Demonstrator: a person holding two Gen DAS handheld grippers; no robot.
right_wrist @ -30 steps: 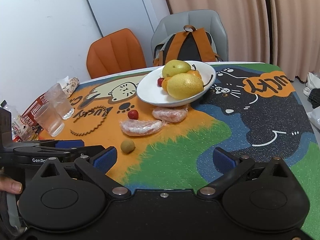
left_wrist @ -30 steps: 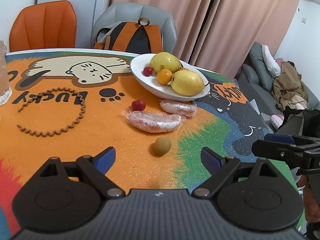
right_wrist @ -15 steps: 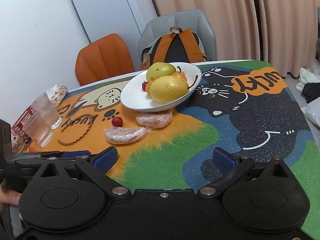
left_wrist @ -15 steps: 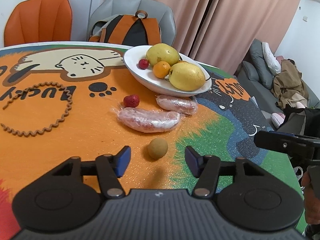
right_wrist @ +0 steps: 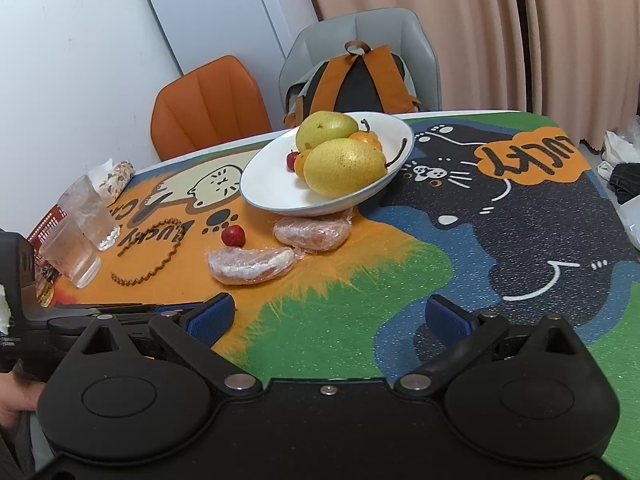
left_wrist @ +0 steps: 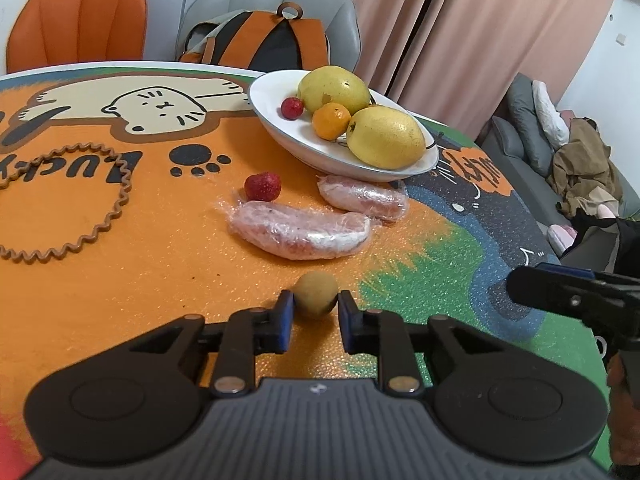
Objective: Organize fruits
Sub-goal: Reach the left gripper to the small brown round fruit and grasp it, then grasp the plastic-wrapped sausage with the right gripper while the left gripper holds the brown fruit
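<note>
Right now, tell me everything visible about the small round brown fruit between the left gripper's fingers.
The small round brown fruit is tan with a dull, slightly rough-looking skin, whole and unwrapped. It sits on the orange part of the table mat, near the green patch, clamped on both sides by the blue pads of the left hand-held gripper. It lies apart from the nearer wrapped fruit. The right wrist view does not show it.

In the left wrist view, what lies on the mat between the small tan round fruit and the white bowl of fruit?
Two plastic-wrapped pinkish pieces: the longer wrapped piece lies nearer the small tan round fruit, the shorter wrapped piece against the white bowl. The left wrist view shows it.
</note>
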